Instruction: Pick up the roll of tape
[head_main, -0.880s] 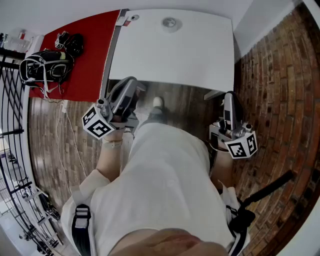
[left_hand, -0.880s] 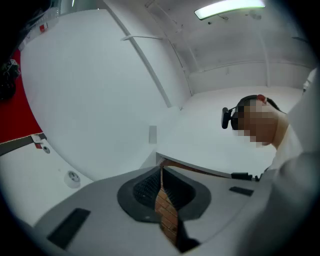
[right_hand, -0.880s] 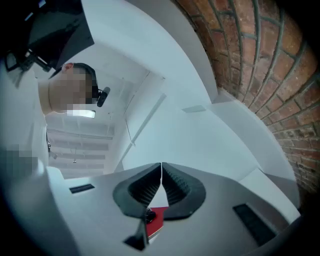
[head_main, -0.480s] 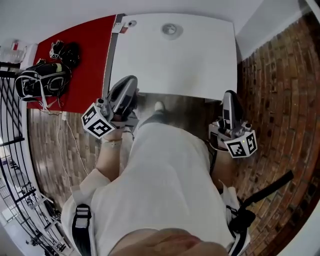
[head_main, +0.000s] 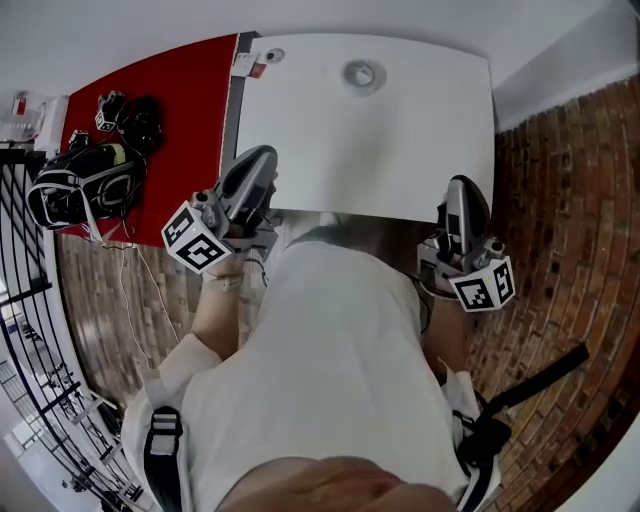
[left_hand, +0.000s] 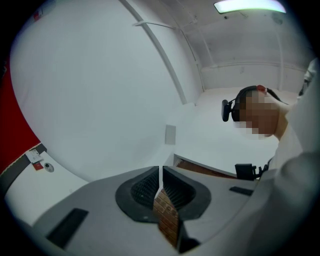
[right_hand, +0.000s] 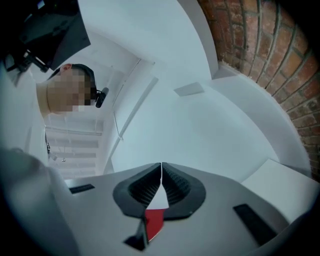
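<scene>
White table (head_main: 400, 150) filled the top of the head view. Red surface (head_main: 165, 110) butted against its left side, with black gear (head_main: 90, 180) lying on it. The roll of tape (head_main: 359, 73) lay flat near the table's far edge, about mid-width and well apart from both grippers.

Risks, as judgement:
- It was a long reach across the table. Both grippers hung at the near edge and neither gripper view showed the tape, so the aim could have drifted.
- Arriving with closed jaws would likely have shoved the roll toward the far edge or off it. They needed to open before contact.
- The roll sat low and flat, so a jaw could have skidded over its rim and missed the bite. One jaw down the core hole looked the safer grip.
- Which gripper was meant to go was unclear. The roll sat between them.

Left gripper (head_main: 260, 162): the jaws were fully together with the ribbed pads meeting at the tips. Nothing was between them and they touched nothing.

Right gripper (head_main: 462, 188): same, closed tip to tip and empty, clear of the table.
</scene>
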